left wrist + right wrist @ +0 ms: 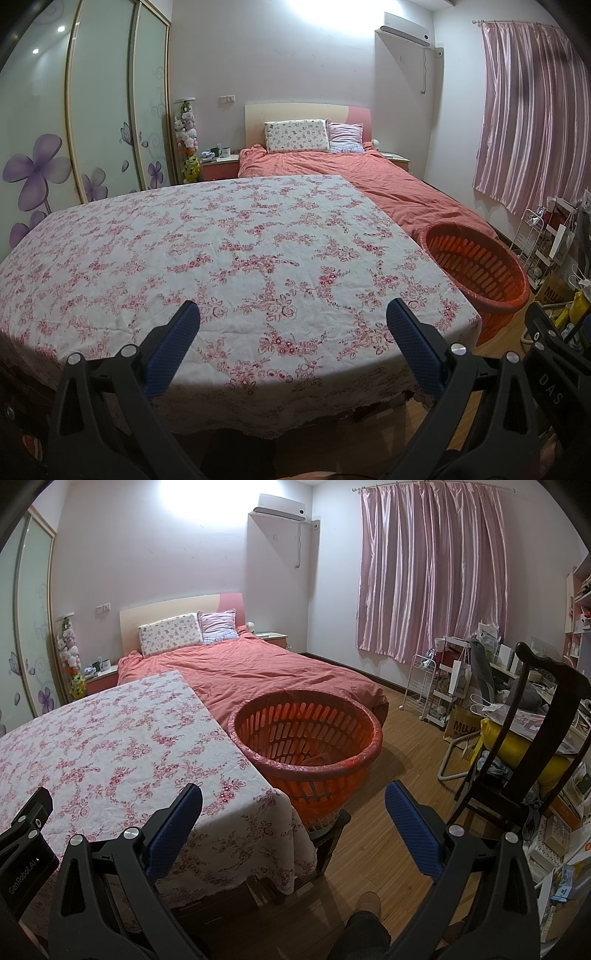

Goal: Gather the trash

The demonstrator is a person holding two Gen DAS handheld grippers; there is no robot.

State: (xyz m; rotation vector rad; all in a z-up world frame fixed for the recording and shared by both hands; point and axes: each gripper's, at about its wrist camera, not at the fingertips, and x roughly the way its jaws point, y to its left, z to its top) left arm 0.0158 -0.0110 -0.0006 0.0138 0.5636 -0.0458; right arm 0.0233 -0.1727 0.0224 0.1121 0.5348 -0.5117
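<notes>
The cloth-covered surface [229, 258] is seen in front, the bed [258, 675] set behind it. The basket [306, 734] is placed at the surface's right edge, apparently raised on a stool. A chair [517, 746] is found farther right.

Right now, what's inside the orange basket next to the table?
The orange basket has a thin plastic liner over its rim. In the right wrist view a pale flat piece lies at the bottom. The near wall hides the rest of the floor.
</notes>
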